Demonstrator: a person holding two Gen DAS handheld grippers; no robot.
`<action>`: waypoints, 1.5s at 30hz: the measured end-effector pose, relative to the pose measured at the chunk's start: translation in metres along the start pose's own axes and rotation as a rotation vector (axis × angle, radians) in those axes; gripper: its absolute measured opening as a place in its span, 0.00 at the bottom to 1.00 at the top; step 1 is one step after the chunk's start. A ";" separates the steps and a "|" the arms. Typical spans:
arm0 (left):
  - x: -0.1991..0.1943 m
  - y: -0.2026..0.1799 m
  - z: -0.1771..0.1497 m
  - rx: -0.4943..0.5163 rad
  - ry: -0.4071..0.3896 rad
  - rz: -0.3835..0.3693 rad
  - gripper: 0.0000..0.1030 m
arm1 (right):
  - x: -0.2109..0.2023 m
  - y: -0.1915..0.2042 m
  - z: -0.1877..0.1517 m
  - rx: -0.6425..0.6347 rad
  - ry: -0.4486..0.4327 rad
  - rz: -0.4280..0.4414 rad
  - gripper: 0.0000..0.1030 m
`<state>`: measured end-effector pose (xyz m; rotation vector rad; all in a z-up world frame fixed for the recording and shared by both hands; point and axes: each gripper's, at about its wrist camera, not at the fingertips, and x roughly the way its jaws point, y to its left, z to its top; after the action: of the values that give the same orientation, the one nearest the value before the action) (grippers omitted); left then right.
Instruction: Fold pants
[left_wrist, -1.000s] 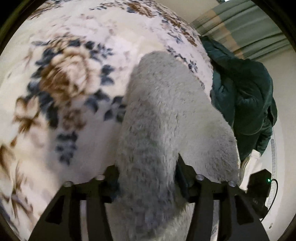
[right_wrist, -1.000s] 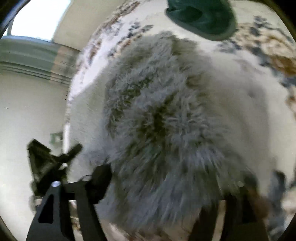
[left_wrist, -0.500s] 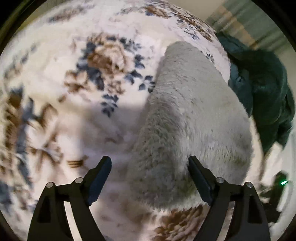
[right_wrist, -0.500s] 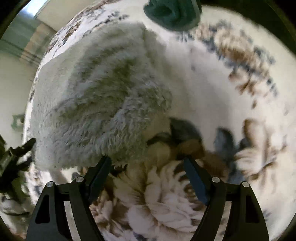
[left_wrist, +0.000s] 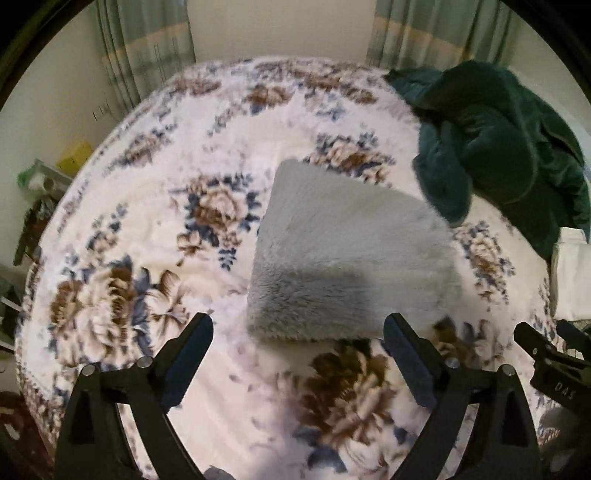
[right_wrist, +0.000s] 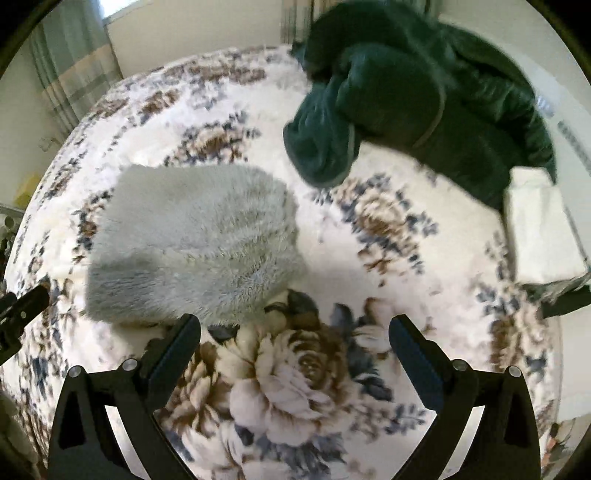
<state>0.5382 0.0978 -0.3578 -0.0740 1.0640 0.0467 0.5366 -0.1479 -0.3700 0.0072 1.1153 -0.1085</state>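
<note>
Black left claw (left_wrist: 298, 338) and right claw (right_wrist: 294, 338), silver screws, triangular cut-outs.

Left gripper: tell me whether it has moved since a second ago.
Yes. The left gripper let go of the grey pants and backed away; the pants now lie folded on the floral blanket.

Floral blanket (left_wrist: 140, 206) left of folded grey pants (left_wrist: 351, 266): bare, free passage. Near strip between pants and left gripper (left_wrist: 298, 334): bare. Dark green garment heap (right_wrist: 424, 99) blocks far right, its edge just beside pants' far corner. White folded item (right_wrist: 539, 229) occupies right edge. Blanket between pants, green heap and right gripper (right_wrist: 294, 332): unobstructed.
</note>
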 end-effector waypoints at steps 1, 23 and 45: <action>-0.016 -0.004 -0.001 0.001 -0.015 0.001 0.92 | -0.019 -0.001 -0.001 -0.006 -0.012 0.005 1.00; -0.346 -0.057 -0.076 0.036 -0.240 0.005 0.92 | -0.422 -0.076 -0.088 -0.058 -0.280 0.092 1.00; -0.433 -0.039 -0.112 0.030 -0.347 0.015 0.99 | -0.556 -0.076 -0.145 -0.051 -0.398 0.097 1.00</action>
<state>0.2335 0.0481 -0.0316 -0.0293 0.7181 0.0544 0.1583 -0.1679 0.0687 -0.0057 0.7182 0.0062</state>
